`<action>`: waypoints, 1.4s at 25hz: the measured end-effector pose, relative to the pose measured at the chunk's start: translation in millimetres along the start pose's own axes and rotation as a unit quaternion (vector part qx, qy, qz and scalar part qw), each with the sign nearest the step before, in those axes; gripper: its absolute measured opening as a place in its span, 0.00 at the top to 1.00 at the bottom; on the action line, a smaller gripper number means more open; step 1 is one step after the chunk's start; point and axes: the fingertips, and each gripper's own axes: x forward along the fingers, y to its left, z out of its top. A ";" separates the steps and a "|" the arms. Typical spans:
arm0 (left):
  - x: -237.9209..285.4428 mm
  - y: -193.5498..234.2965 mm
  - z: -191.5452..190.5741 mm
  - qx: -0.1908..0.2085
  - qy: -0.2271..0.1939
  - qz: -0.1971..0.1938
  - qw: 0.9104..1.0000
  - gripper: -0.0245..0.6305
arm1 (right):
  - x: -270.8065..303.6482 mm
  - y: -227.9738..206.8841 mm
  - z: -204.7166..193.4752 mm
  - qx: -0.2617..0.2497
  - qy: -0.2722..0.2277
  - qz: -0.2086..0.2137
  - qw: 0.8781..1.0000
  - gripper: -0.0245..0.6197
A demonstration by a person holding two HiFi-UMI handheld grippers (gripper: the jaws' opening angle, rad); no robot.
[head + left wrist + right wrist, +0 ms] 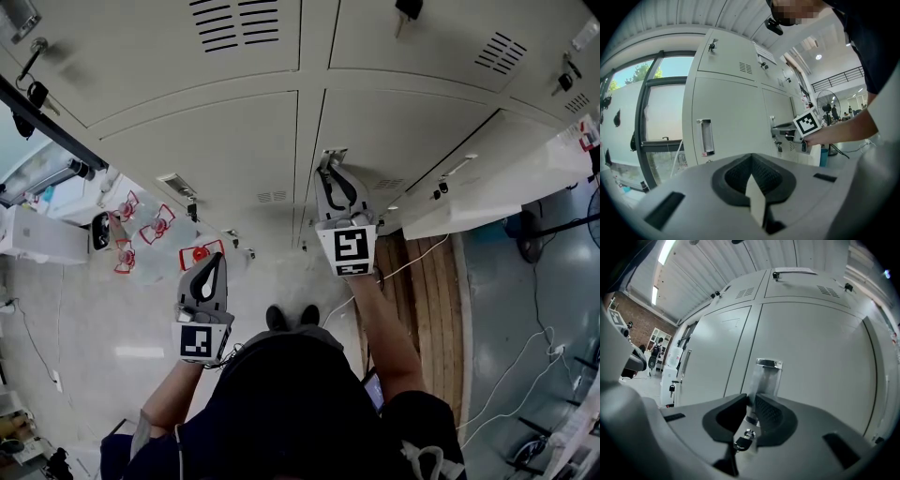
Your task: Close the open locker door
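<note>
Floor [94, 319] is pale and glossy, with a light reflection on it. A strip of wooden planks [431, 281] runs along the locker base on the right, and a white cable [412, 262] trails over it. A bank of lockers [206, 159] fills the wall. There's a window [628, 122] at one end, a brick wall [628, 317] far down the hall, a ribbed sheet ceiling [717, 268] overhead and a pedestal fan [828, 104] further back. Lockers are light grey painted sheet metal: flat panels, louvred vent slots [244, 23] near the top, recessed bright-metal pulls, and hanging keys [36, 92] in several locks. The open locker door [497, 183] stands swung out from the bank, just right of the right gripper [330, 171], and neither gripper touches it. The right gripper is on the neighbouring door [815, 357], which looks flush with its frame. Its ribbed black pads are closed onto the edge of that door's handle [766, 373], and a key [743, 441] sits in the lock just below, down between the jaw bases. The left gripper [218, 261] is held clear of the lockers, low on the left, jaws together with nothing in them. Both have grey plastic bodies with black-and-white marker cubes.
</note>
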 end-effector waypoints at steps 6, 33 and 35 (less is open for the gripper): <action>3.1 -0.1 7.4 -0.021 -0.008 0.005 1.000 0.96 | 0.5 0.2 -0.1 -0.013 0.006 -0.023 1.000 0.88; 1.9 4.6 3.7 -0.018 -0.003 0.009 1.000 0.96 | -3.2 -1.2 -4.5 -0.026 0.011 -0.045 0.999 0.87; 2.0 4.7 3.9 -0.019 -0.003 0.009 1.000 0.96 | -3.3 -0.1 -5.3 -0.023 0.012 -0.041 0.999 0.87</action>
